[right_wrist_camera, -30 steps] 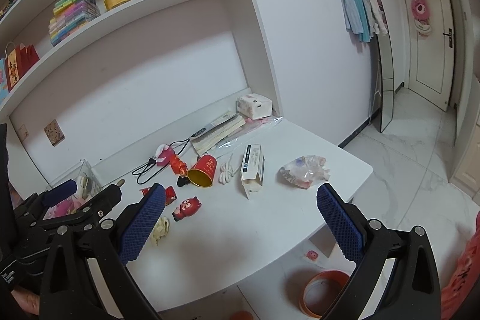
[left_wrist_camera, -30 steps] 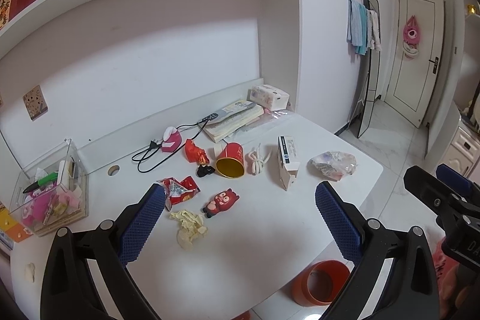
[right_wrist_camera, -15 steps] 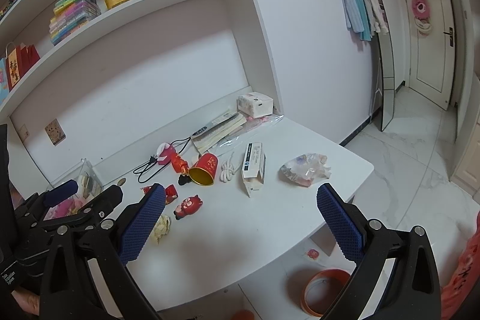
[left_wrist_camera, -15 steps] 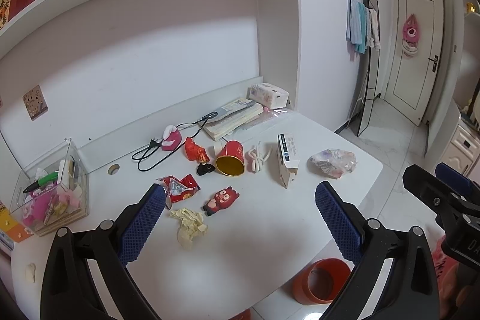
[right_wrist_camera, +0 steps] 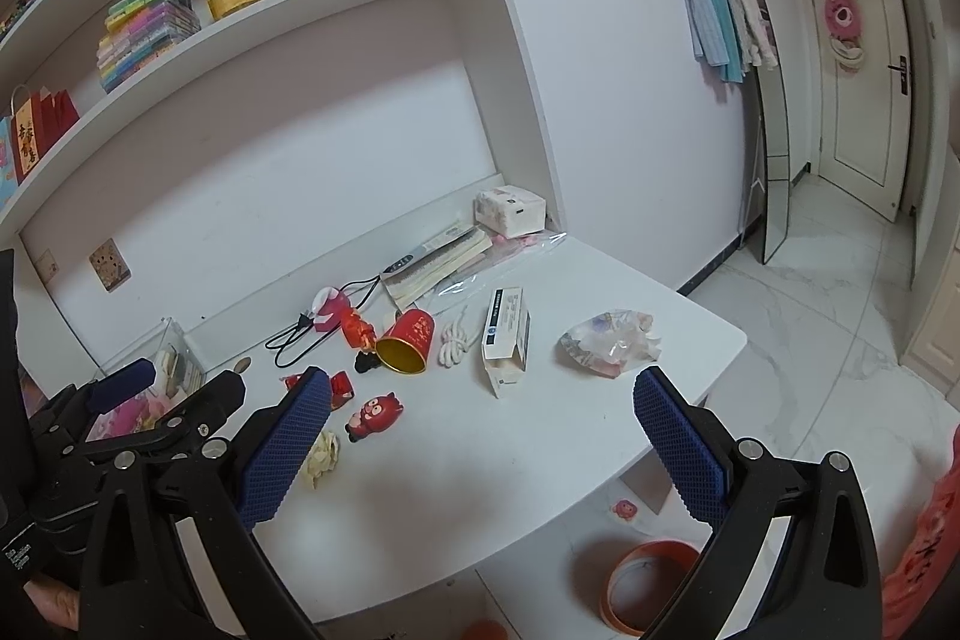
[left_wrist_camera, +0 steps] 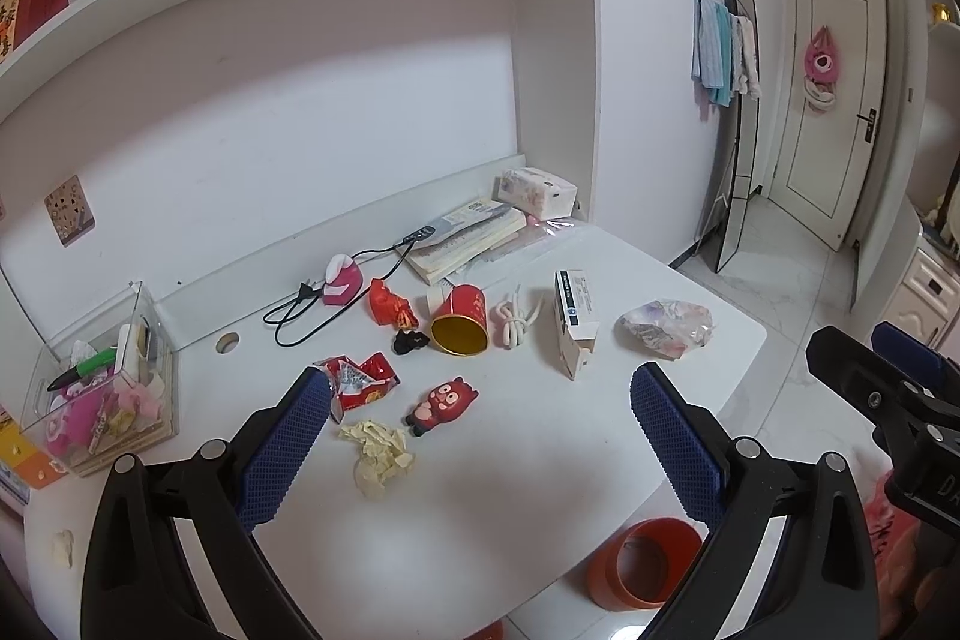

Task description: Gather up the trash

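Left gripper (left_wrist_camera: 480, 403): jaws spread wide, holding nothing, above the near edge of the desk (left_wrist_camera: 528, 466).
Right gripper (right_wrist_camera: 480, 403): jaws equally wide, empty.
Trash: crumpled yellowish paper (left_wrist_camera: 378, 451) and torn red wrapper (left_wrist_camera: 360, 382) lie just ahead of the left jaw; crumpled plastic bag (right_wrist_camera: 609, 343) lies ahead of the right gripper, near the desk's right corner.
Nearer gripper: left for the paper, right for the bag, judging by position.
Long axis: open white carton (right_wrist_camera: 507, 334) runs away from the camera.
Bin: orange bin (left_wrist_camera: 642, 562) stands on the floor below the desk edge, partly cut off by a finger.
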`<state>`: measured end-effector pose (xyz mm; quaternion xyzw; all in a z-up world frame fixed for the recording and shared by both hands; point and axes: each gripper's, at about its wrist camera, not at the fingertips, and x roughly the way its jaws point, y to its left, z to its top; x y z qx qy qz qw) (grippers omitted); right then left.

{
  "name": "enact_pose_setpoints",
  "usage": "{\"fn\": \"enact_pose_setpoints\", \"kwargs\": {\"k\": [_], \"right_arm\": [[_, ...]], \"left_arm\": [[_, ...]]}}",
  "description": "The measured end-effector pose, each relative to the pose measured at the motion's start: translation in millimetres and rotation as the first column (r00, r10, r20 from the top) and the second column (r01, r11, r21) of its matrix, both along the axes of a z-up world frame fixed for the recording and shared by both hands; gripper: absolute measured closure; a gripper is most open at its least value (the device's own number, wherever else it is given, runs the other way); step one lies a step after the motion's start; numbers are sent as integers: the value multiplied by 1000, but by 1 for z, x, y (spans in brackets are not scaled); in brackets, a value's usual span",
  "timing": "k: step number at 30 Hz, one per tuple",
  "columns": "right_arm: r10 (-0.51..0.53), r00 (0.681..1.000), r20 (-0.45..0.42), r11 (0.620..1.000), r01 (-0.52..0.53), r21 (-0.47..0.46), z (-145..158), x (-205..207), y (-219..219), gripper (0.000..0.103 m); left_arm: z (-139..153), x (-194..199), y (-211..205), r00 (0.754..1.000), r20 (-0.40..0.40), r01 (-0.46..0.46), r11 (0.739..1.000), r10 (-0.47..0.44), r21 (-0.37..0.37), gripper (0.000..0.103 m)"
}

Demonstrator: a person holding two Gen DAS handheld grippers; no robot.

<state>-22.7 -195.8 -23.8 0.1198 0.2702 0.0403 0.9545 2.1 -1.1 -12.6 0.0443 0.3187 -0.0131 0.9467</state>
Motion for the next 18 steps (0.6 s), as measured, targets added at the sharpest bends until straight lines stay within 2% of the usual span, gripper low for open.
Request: {"fn": "enact_pose_setpoints", "kwargs": {"k": [18], "right_arm": [[15,1000,-17,1000,-15,7,-3,8,2,5]], "left_arm": [[-1,8,0,1000,-29,2,1000,-2,18,5]]}}
